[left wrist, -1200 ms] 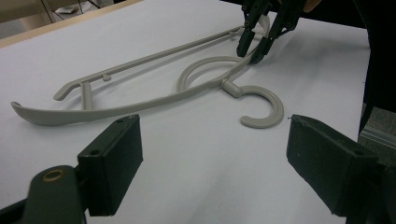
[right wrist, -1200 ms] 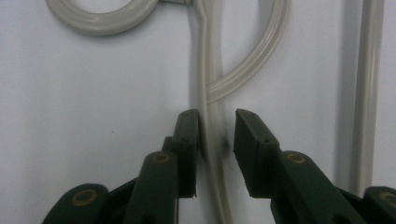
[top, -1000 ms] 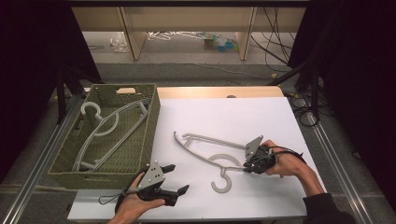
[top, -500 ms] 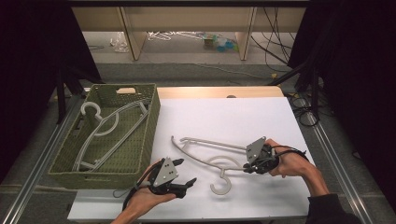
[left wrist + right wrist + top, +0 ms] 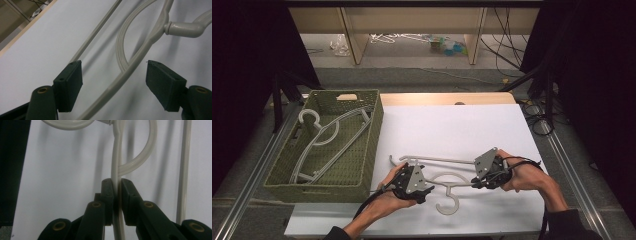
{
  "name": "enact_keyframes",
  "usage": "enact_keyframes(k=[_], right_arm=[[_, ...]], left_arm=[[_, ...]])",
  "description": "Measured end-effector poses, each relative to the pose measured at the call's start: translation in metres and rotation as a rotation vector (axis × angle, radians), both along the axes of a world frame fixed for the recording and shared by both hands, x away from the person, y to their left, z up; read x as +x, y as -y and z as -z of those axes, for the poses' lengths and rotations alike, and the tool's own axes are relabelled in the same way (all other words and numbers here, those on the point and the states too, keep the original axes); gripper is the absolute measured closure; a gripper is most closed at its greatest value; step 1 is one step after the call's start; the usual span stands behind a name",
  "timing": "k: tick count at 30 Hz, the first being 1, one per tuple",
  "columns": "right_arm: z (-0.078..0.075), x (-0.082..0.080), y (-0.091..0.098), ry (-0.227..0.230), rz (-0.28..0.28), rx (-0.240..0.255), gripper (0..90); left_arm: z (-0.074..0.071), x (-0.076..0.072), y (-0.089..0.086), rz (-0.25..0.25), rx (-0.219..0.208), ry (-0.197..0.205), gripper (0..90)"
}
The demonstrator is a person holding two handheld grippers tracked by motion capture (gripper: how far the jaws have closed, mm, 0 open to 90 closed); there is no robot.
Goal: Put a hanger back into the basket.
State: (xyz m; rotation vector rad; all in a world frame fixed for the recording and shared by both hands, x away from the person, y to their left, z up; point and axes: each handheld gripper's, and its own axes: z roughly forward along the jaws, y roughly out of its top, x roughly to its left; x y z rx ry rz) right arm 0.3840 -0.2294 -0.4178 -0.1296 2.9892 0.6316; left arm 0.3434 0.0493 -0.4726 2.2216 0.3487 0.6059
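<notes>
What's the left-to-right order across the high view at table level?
Green basket with a hanger lying inside → left gripper → hook of the held hanger → right gripper.

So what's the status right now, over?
Right gripper clamped on pale grey plastic hanger. Left gripper open around its arm, jaws just been closing, pads not touching. Nothing in the way.
</notes>
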Motion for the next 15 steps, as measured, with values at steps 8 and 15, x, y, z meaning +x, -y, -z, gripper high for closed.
enact_keyframes(k=[8,15], right_arm=[[-0.0081,-0.0029,-0.0021,0.005,0.005,0.033,81.4],[-0.0079,-0.0024,-0.0019,0.011,0.001,0.032,81.5]], left_arm=[[0.0082,0.0066,0.0098,0.019,0.060,0.025,36.7],[0.0052,0.0076,0.0101,0.107,0.073,0.041,62.4]])
